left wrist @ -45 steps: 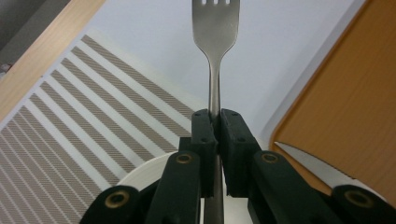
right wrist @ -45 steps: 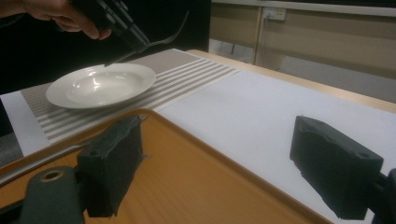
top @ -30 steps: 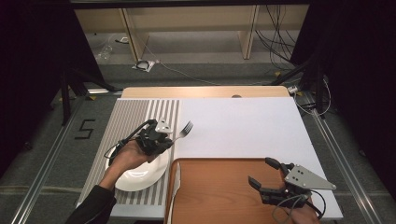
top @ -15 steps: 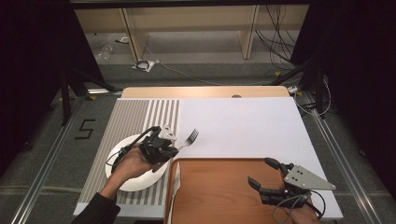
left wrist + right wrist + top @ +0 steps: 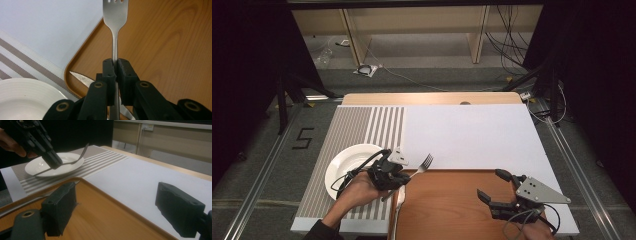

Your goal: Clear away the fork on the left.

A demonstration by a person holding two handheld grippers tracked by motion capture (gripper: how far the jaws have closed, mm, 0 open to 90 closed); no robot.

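1. The left gripper has its two black jaws pressed together on the handle of a slim stainless-steel fork, gripping it partway along; the tines run straight ahead of the jaws and the handle's tail passes back under the gripper.
2. The fork hangs clear in the air over the near-left corner of the brown wooden tray with rounded rim.
3. Under the jaws, a serrated steel knife lies along the tray's edge.
4. To the gripper's left sits a round white ceramic plate on a grey-and-white striped placemat.
5. By its look the fork is light, rigid and slick; a hold on the narrow handle could let it pivot, so a firm squeeze near mid-handle suits it.
6. The right gripper hovers over the tray's far side, jaws spread wide, empty.
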